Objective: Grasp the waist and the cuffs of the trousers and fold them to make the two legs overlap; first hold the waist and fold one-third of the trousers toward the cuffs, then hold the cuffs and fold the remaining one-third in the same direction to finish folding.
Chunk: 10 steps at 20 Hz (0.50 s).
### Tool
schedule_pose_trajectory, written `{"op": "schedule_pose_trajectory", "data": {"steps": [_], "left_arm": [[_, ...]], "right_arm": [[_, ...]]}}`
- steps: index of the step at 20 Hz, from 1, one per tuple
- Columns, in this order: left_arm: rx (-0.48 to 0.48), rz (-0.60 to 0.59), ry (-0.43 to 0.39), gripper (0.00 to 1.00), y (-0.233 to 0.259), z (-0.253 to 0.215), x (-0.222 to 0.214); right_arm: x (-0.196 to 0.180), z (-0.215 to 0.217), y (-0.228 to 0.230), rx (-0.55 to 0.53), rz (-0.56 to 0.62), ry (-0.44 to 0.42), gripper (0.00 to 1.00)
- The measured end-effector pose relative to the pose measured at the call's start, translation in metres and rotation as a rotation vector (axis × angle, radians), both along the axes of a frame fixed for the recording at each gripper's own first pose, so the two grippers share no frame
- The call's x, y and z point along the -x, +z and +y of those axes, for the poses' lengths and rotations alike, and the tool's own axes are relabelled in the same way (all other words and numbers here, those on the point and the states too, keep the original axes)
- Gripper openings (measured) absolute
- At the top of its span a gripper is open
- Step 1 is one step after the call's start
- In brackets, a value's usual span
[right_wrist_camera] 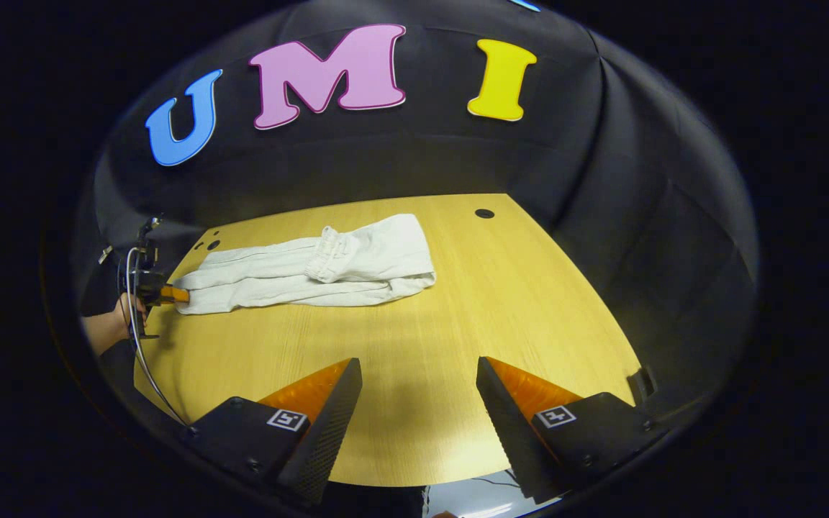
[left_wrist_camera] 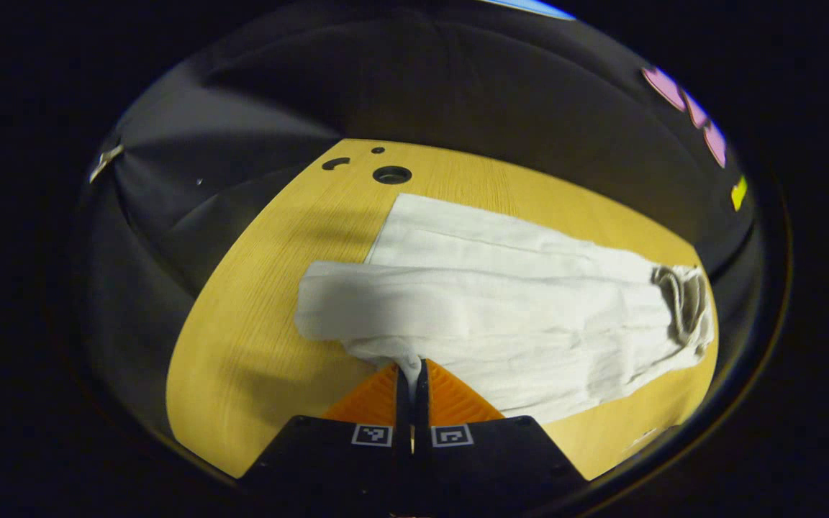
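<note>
White trousers (left_wrist_camera: 515,309) lie lengthwise on the wooden table (left_wrist_camera: 256,345), legs overlapped. The waist end (left_wrist_camera: 684,298) is folded back over the legs at the far right. My left gripper (left_wrist_camera: 412,368) is shut on a pinch of fabric at the near edge by the cuffs (left_wrist_camera: 317,306), which look slightly lifted and blurred. In the right gripper view the same trousers (right_wrist_camera: 270,277) lie at the back left, with the folded waistband (right_wrist_camera: 332,255) on top and the left gripper (right_wrist_camera: 170,295) at the cuff end, held by a hand (right_wrist_camera: 109,327). My right gripper (right_wrist_camera: 418,374) stands open over bare table, well short of the trousers.
Round cable holes sit in the tabletop near its far corners (left_wrist_camera: 391,175) (right_wrist_camera: 484,214). Black cloth walls close in the booth behind and beside the table. A cable hangs from the left gripper (right_wrist_camera: 142,360) at the table's left edge.
</note>
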<state>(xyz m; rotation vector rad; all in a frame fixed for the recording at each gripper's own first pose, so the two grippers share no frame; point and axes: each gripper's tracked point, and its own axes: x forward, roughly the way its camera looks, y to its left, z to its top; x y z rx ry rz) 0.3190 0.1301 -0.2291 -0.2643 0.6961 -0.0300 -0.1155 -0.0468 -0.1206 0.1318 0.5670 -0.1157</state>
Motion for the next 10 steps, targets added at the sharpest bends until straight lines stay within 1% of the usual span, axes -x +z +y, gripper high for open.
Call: {"op": "schedule_pose_trajectory", "data": {"steps": [2,5,8,10], "left_arm": [[0.082,-0.035,0.03,0.06,0.019,0.0,0.001],[0.146,-0.104,0.037,0.05,0.055,-0.004,-0.002],[0.172,-0.147,0.036,0.05,0.087,-0.016,-0.004],[0.179,-0.187,0.018,0.05,0.114,-0.032,-0.003]], "right_arm": [[0.002,-0.009,0.005,0.007,-0.016,-0.022,0.99],[0.008,-0.019,0.006,-0.005,-0.025,-0.049,0.99],[0.008,-0.027,0.003,-0.009,-0.037,-0.062,0.99],[0.008,-0.039,0.004,-0.013,-0.054,-0.071,0.99]]}}
